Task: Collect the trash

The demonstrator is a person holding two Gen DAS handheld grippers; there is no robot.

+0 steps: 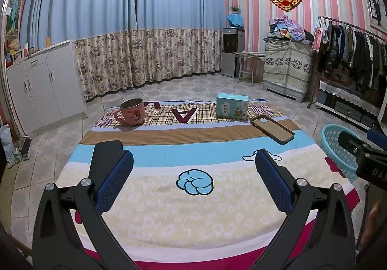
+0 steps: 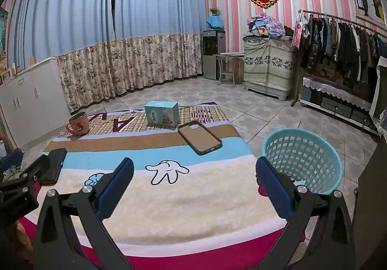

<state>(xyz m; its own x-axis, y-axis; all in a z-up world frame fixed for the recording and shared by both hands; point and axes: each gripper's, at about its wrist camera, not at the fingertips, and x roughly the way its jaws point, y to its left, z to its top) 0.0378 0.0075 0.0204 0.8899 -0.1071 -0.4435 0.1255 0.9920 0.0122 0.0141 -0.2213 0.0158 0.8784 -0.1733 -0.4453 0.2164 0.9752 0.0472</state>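
One phone case (image 2: 199, 137) lies flat, long axis diagonal.

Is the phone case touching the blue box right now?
Apart. In the right wrist view a strip of checked cloth shows between the phone case and the blue box; the left wrist view agrees.

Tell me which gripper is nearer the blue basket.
Right. The right gripper hovers beside the blue basket, which sits just off its right finger; the left gripper is farther left over the blanket.
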